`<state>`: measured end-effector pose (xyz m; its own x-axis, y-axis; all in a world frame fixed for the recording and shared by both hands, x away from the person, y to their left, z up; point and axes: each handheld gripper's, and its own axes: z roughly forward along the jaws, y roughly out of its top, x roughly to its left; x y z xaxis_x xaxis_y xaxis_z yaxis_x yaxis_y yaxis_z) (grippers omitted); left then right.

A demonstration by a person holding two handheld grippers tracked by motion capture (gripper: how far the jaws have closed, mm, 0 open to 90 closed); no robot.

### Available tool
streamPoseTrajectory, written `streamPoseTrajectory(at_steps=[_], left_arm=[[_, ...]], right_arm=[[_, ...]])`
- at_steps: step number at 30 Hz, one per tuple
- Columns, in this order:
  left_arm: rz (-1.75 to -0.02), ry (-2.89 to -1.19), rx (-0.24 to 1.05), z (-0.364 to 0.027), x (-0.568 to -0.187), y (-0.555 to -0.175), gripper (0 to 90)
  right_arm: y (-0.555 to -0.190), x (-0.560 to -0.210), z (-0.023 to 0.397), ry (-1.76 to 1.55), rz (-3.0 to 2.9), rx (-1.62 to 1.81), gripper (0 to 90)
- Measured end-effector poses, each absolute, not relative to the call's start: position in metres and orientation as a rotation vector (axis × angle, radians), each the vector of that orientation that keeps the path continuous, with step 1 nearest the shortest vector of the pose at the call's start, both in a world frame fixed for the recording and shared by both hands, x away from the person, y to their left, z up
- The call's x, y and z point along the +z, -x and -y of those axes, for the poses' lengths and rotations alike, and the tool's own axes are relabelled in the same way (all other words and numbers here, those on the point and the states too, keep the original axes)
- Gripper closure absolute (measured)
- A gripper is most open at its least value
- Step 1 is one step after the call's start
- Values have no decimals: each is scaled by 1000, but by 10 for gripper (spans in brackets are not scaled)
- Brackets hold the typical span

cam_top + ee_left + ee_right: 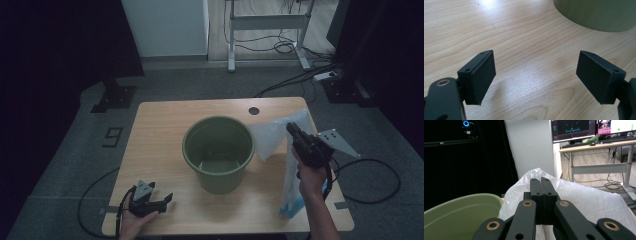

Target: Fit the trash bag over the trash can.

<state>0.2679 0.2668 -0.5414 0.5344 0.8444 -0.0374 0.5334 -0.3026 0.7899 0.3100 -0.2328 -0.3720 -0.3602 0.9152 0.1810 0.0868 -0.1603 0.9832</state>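
With our right tongs pressed together on the thin white plastic bag, we hold it above the pale wooden worktop, just right of the round green plastic bucket, while our left tongs rest spread near the worktop's front edge.

White plastic bag, thin and crinkled, lifted above the table, hanging just right of the green bucket
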Motion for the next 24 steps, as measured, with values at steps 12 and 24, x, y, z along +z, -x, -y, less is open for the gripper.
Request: streamPoseTrajectory(at_steps=[12,24], left_arm=[[-1126,-1982,487,-267,-541,-268,158],[-1144,-1977,472,-269,-540,-268,166]], right_arm=[[-304,-337,232,-1126,-1406,1607,889],[-300,-302,229,-1065,-1383,1620,889]])
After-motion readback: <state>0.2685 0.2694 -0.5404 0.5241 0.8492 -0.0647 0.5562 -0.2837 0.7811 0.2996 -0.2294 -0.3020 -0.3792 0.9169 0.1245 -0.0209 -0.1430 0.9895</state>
